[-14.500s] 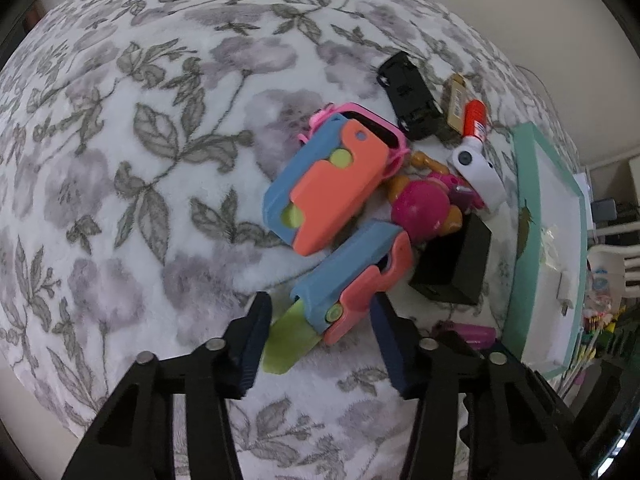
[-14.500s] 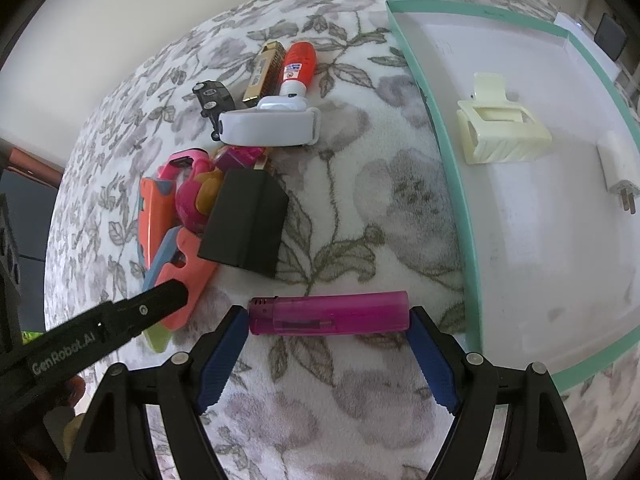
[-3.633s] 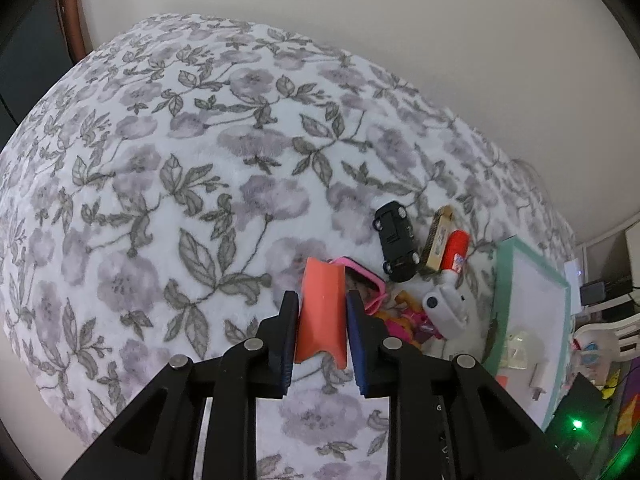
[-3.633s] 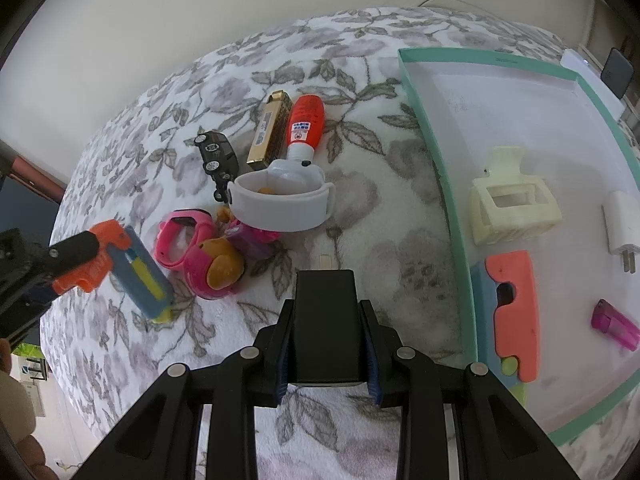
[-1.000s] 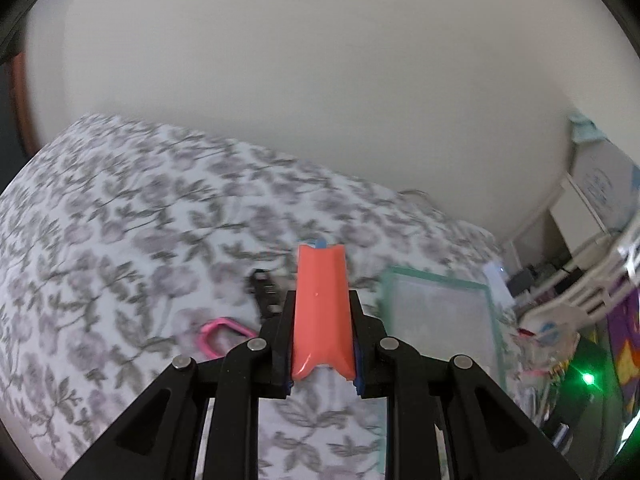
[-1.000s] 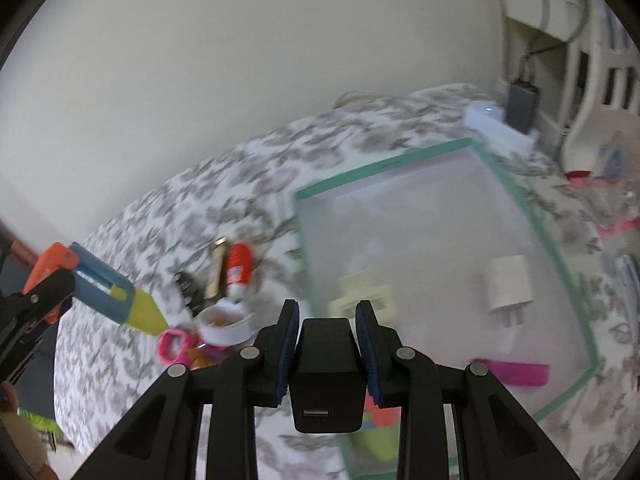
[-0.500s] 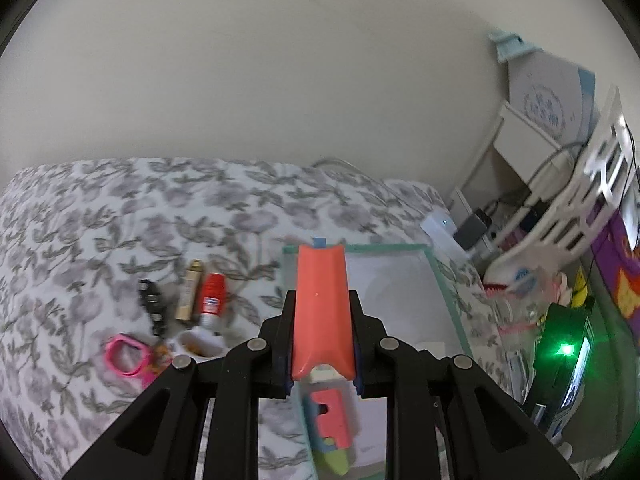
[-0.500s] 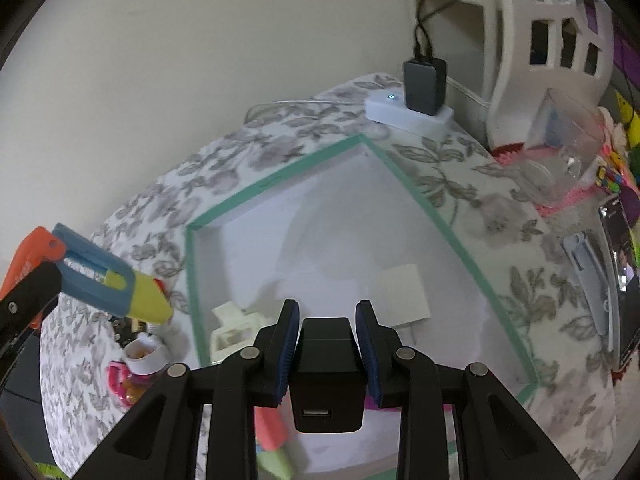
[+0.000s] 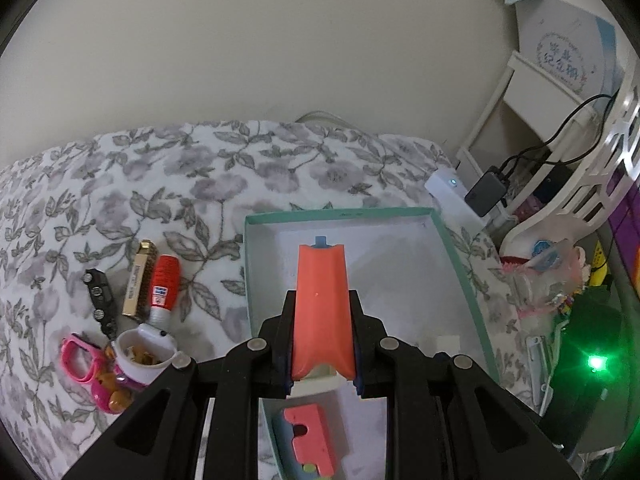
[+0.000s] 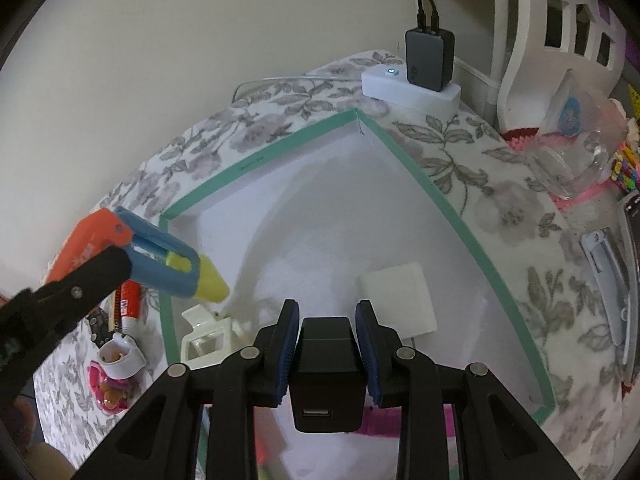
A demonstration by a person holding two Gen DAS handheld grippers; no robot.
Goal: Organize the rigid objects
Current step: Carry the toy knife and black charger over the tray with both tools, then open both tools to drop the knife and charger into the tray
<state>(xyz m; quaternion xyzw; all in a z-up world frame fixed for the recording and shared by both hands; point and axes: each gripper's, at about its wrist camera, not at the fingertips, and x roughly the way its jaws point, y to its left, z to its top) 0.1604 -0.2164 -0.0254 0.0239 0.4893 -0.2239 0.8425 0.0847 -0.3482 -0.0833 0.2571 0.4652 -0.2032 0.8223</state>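
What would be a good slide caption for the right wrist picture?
Right gripper clamps a black plastic charger block above the green-rimmed white tray, while the left gripper carries an orange-and-blue toy knife alongside.

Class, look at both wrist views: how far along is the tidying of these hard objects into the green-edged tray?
Done: the tray already holds a cream hair clip, a white plug, a pink lighter and one orange toy.
In hand: the left gripper clamps a second orange toy; the right gripper clamps a black charger, both over the tray.
Left: the toy car, gold lighter, red tube and pink toys on the blanket.
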